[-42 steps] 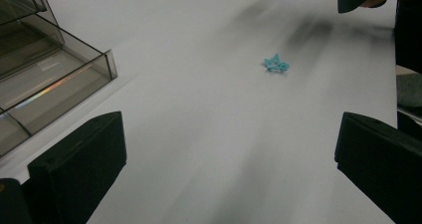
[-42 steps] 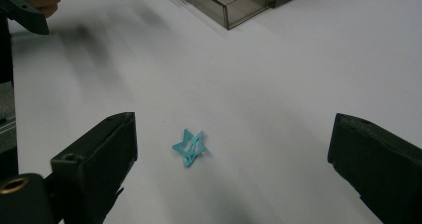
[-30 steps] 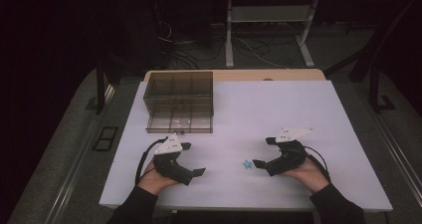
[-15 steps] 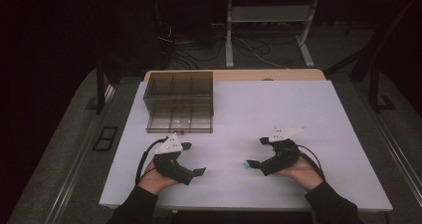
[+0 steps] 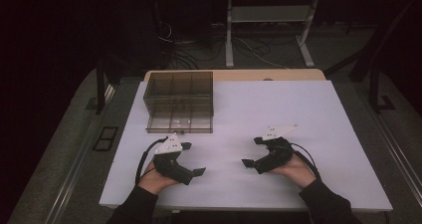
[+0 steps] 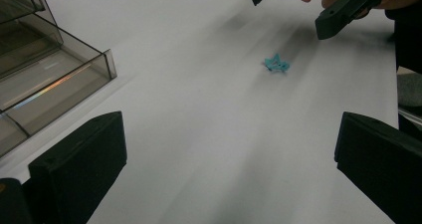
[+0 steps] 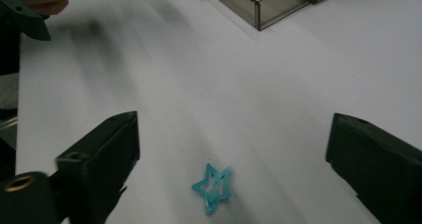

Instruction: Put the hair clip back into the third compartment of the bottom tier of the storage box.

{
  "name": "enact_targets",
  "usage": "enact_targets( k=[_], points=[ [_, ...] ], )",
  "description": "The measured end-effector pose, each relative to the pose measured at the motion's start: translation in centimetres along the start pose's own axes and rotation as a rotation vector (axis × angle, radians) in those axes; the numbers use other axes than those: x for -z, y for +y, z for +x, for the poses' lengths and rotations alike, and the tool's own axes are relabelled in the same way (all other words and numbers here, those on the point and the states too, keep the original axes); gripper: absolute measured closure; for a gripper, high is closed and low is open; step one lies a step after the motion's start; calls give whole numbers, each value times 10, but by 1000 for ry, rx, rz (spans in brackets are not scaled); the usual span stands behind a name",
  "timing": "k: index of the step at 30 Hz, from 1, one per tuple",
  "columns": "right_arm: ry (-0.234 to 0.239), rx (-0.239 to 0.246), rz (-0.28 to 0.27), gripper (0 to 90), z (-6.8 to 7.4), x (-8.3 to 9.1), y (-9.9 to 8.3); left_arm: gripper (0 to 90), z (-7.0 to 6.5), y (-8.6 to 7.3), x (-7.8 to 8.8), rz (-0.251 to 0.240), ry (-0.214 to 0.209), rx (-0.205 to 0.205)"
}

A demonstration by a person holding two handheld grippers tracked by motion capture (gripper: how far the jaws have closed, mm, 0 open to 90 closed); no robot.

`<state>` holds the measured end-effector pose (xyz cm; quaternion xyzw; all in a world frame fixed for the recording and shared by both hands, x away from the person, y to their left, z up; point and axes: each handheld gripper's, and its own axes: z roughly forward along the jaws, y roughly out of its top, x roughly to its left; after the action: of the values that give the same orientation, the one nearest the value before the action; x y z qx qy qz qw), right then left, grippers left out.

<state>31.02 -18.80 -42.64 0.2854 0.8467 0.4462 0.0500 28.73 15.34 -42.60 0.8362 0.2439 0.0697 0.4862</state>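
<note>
A: What changed, going from the left? The left gripper [image 5: 191, 159] did not move; it lies on the table [image 5: 278, 109], in front of the box [image 5: 179, 102], jaws wide apart and nothing between them.

B: And the right gripper [image 5: 253, 152]? Compared with a second ago it came a little toward the star [image 7: 213, 188]. Its jaws have just been closing a bit, but they are released, wide on both sides of the star and not touching it.

A: So I judge the pick-up is only beginning: the star lies flat on the table between the right jaws, well apart from the box.

B: What is hard to see?

A: In the high view the right gripper covers the star now. In the left gripper view it is small and blurred, and the box [image 6: 45, 79] is cut off at the edge.

B: In the right gripper view only a corner of the box [image 7: 271, 5] shows, so whether its compartments hold something, I cannot tell.
</note>
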Motion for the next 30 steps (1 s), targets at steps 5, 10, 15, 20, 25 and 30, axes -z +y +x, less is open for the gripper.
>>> enact_targets(
  k=[5,10,15,20,25,30],
  points=[
    [16,-16,14,209,-1,1,-1,0,1,-1,0,-1,0,3],
    [20,-34,18,315,-1,1,-2,0,1,-1,0,-6,-1,4],
    [29,-43,44,417,-3,-1,-3,0,1,0,1,-2,-1,2],
    [34,-39,55,488,-2,-2,-4,0,1,-1,1,-1,-1,4],
    [22,-32,79,528,-1,-5,-5,0,1,-1,1,-3,-5,3],
    [15,-28,95,580,-2,-7,-7,0,1,-1,1,-3,-4,3]
  ],
)
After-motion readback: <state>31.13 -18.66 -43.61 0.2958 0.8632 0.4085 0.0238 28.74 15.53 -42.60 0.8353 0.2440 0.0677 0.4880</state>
